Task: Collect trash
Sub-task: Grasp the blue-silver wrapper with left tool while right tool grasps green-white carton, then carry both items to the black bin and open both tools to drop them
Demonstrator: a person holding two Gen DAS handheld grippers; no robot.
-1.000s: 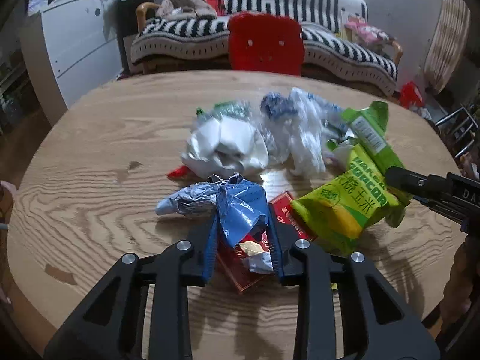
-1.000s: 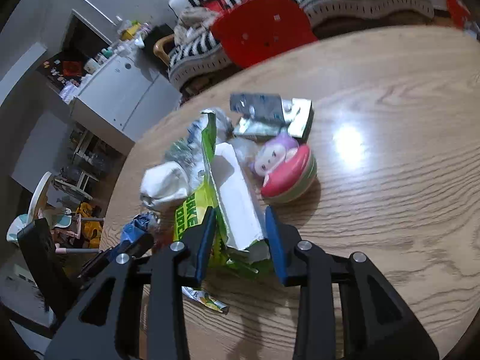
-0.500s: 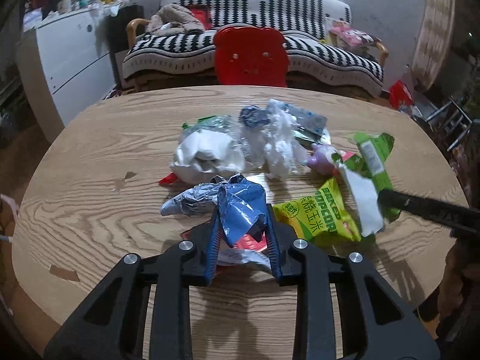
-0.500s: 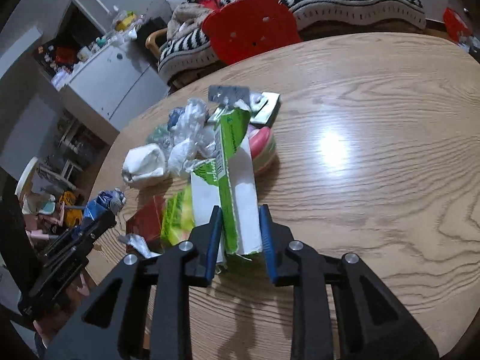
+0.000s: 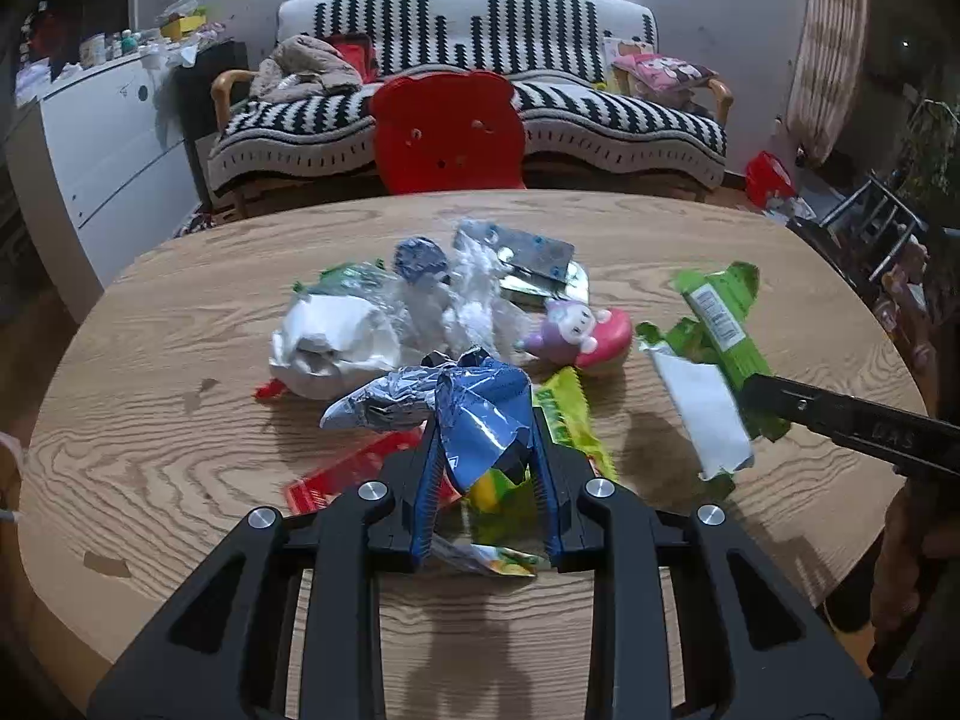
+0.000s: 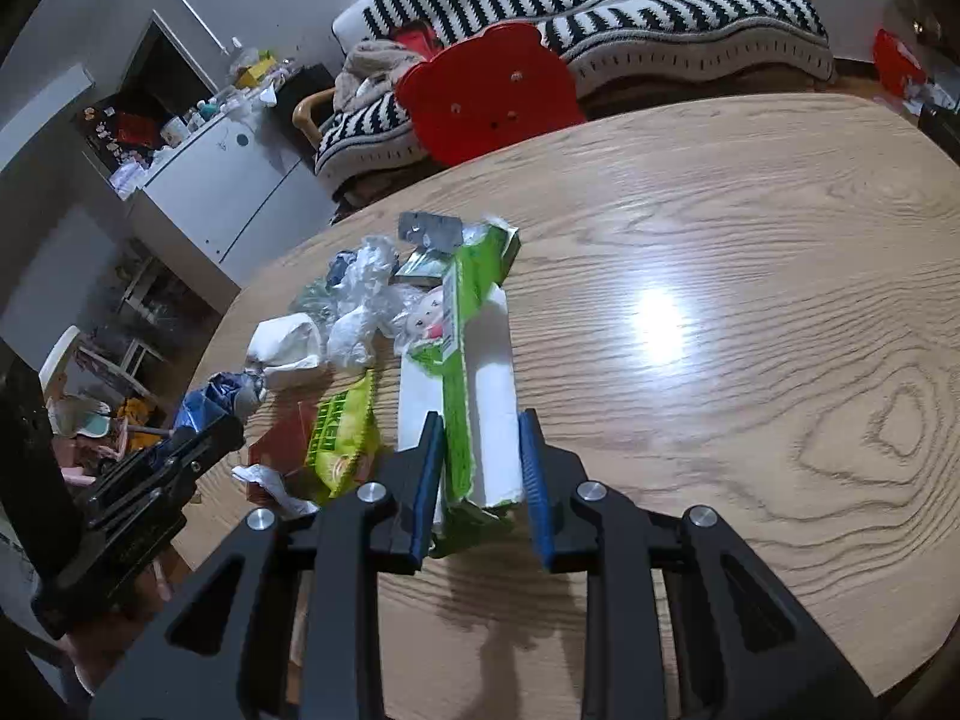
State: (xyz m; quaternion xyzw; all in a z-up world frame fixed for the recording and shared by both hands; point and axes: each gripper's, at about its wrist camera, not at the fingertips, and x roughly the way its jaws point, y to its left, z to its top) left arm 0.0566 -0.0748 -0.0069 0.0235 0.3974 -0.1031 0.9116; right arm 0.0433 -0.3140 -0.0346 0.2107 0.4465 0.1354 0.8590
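Your left gripper [image 5: 483, 450] is pinching a crumpled blue foil wrapper [image 5: 474, 414], jaws narrowly parted around it. Your right gripper [image 6: 480, 450] is gripping a green and white snack bag [image 6: 474, 372] the same way. The remaining trash [image 5: 420, 312] is lying mid-surface [image 6: 750, 276], beside a pink toy [image 5: 576, 333].

Blurred: green wrapper [image 5: 717, 324] at three o'clock. Hidden at six o'clock behind gripper fingers [image 5: 427, 480]: red packet [image 5: 354, 468].

Dim indoor light — a white glare patch on the table [image 6: 657, 324] right of the tongs; fisheye edges bend and darken.
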